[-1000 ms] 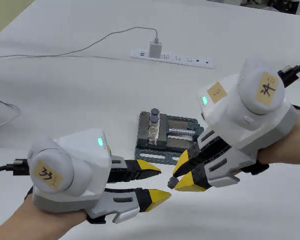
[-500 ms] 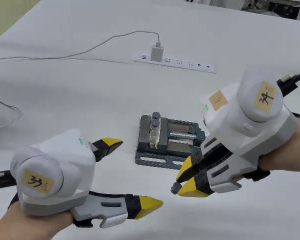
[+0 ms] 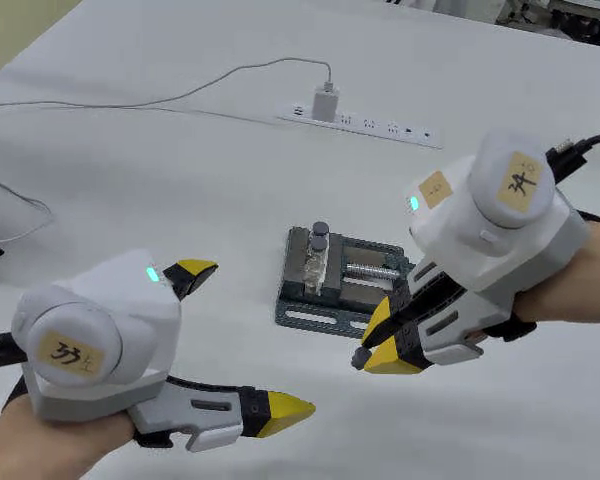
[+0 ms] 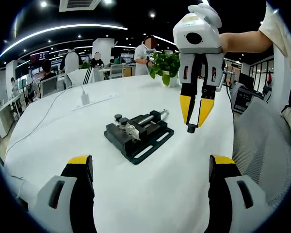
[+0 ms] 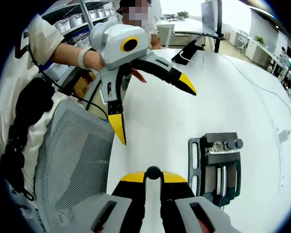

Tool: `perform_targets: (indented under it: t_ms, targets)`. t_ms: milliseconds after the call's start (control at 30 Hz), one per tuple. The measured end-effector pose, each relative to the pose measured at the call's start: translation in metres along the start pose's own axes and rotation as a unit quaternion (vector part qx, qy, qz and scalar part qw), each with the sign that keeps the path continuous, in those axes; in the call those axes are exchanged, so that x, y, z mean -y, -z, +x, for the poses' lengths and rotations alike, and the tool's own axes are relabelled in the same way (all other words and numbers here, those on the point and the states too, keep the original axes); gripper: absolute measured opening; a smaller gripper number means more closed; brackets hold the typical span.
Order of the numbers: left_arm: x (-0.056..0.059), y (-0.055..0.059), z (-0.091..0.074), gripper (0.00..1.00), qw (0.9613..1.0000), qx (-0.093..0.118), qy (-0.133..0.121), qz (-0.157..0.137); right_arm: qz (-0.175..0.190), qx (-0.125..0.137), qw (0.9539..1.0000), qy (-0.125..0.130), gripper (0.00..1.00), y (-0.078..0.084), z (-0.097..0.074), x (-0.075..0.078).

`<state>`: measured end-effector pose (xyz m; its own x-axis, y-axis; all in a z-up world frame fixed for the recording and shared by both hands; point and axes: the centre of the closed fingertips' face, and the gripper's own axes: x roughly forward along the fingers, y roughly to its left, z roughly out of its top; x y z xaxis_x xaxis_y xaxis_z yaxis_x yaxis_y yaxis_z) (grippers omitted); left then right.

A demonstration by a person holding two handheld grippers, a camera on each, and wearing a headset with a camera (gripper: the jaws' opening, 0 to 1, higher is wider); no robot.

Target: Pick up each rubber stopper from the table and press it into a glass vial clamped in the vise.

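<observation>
A dark metal vise [image 3: 352, 290] stands mid-table, clamping two glass vials [image 3: 315, 266] that each carry a dark stopper [image 3: 320, 236]. My right gripper [image 3: 372, 350] hovers just right of the vise, shut on a small dark rubber stopper [image 3: 359, 359] at its yellow tips; the stopper [image 5: 153, 172] also sits pinched in the right gripper view, with the vise [image 5: 218, 160] to the right. My left gripper [image 3: 240, 338] is wide open at lower left, holding nothing. In the left gripper view the vise [image 4: 138, 136] lies ahead and the right gripper [image 4: 193, 114] hangs above the table.
A white power strip [image 3: 365, 122] with a plugged charger and a long cable lies at the far side. A grey mesh chair [image 5: 72, 160] stands off the table's edge. A potted plant [image 4: 165, 63] is at the table's far end. People sit in the background.
My left gripper's jaws spread from a narrow gap to wide open and drew back from the right gripper. The right gripper keeps its hold on the stopper.
</observation>
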<state>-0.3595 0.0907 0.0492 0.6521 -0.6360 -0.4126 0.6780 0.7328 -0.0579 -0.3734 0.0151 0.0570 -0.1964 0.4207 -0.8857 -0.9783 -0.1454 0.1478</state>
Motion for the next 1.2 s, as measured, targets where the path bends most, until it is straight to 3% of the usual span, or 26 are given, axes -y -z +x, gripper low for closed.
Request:
perform_targets:
  t_ms: [567, 833, 933, 1100, 1200]
  targets:
    - [-0.011, 0.003, -0.002, 0.99, 0.9998, 0.004, -0.013, -0.017, -0.076, -0.046, 0.9958, 0.018, 0.05, -0.013, 0.0, 0.047]
    - [-0.012, 0.004, -0.001, 0.99, 0.9995, 0.008, -0.019, -0.024, -0.122, -0.076, 0.9893, 0.025, 0.05, -0.018, -0.001, 0.068]
    - [-0.012, 0.004, -0.001, 0.99, 0.9993, 0.01, -0.021, -0.029, -0.145, -0.09, 0.9849, 0.027, 0.05, -0.019, -0.002, 0.077]
    - [-0.012, 0.006, 0.0, 0.99, 0.9992, 0.008, -0.021, -0.031, -0.165, -0.097, 0.981, 0.029, 0.05, -0.023, -0.002, 0.085]
    - [-0.013, 0.006, 0.0, 0.99, 0.9992, 0.008, -0.022, -0.032, -0.197, -0.108, 0.974, 0.028, 0.05, -0.025, 0.0, 0.094]
